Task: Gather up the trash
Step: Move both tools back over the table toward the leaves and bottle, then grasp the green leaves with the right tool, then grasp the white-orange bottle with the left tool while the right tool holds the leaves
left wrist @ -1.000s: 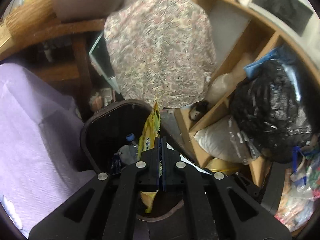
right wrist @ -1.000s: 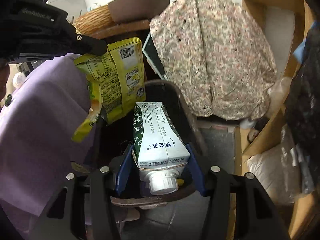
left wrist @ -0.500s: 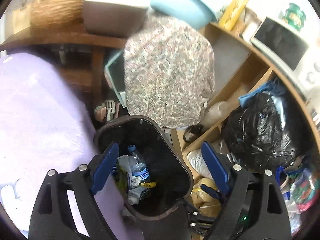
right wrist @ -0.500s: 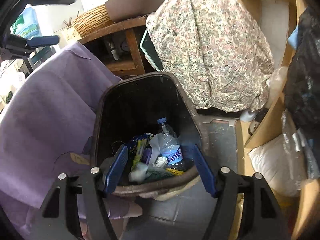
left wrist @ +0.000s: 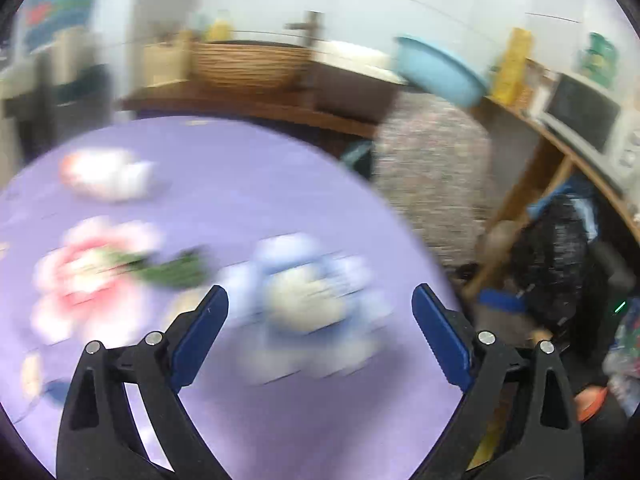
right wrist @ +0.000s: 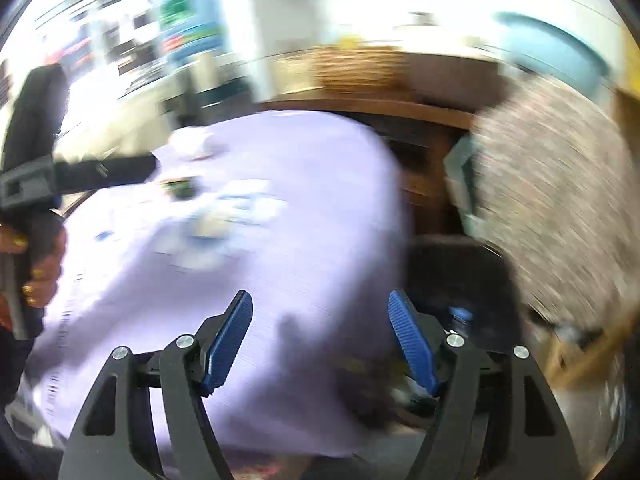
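Both views are motion-blurred. My left gripper (left wrist: 320, 304) is open and empty above a lilac-covered table (left wrist: 280, 184). A crumpled blue-and-white wrapper (left wrist: 304, 300) lies between its fingers, a pink-and-white wrapper (left wrist: 92, 272) with something green lies to the left, and a white crumpled item (left wrist: 108, 174) lies farther back. My right gripper (right wrist: 320, 312) is open and empty over the table's right edge (right wrist: 304, 240). The dark trash bin (right wrist: 456, 276) shows low at right, partly hidden. The left gripper's body (right wrist: 36, 184) is at the far left of the right wrist view.
A floral-cloth-covered object (left wrist: 432, 176) stands right of the table. A wooden shelf with a black bag (left wrist: 560, 256) is at right. A wicker basket (left wrist: 248, 64) and a blue basin (left wrist: 440, 68) sit on the back counter.
A second ago the left gripper held a yellow packet and the right a carton over the bin; both opened and dropped them. Both grippers have since swung up and left to the table.
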`<action>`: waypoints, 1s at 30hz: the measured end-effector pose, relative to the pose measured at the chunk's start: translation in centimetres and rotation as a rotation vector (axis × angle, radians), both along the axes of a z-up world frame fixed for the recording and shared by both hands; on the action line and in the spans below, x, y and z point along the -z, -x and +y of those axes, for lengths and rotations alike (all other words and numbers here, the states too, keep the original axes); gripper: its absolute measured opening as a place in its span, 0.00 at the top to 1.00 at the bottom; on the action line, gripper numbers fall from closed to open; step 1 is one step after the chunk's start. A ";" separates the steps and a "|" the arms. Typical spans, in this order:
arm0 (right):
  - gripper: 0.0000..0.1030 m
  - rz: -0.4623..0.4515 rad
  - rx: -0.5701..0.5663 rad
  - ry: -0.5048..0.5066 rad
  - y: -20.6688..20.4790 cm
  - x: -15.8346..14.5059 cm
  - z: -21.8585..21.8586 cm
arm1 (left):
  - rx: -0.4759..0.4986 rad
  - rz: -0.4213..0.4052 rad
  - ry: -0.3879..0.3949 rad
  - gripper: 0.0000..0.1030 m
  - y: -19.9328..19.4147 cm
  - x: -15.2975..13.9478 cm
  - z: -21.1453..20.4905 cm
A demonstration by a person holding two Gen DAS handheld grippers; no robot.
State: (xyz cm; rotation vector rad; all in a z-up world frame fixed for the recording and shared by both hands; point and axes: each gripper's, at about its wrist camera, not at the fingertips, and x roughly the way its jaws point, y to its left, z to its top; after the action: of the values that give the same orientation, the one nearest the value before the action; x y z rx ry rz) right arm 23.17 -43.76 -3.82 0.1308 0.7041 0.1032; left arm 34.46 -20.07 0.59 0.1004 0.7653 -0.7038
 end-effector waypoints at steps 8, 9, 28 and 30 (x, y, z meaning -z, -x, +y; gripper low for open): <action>0.32 0.058 -0.299 0.070 -10.9 -2.4 11.4 | -0.261 -0.103 -0.117 0.07 1.0 1.0 15.3; 0.32 0.069 -0.315 0.087 -12.1 -2.6 12.3 | -0.277 -0.103 -0.128 0.07 1.0 1.3 16.6; 0.89 0.134 -0.382 0.133 -18.7 -0.2 15.8 | -0.266 -0.111 -0.140 0.07 -7.6 1.4 16.2; 0.89 0.109 -0.349 0.095 -17.4 -1.1 14.2 | -0.263 -0.144 -0.166 0.07 -9.3 1.1 14.2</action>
State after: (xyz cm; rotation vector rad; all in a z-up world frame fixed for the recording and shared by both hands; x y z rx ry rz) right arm 40.61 -29.56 -2.69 -0.0792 0.8349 0.3979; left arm 43.72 -5.92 -0.49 0.1948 0.6826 -0.3785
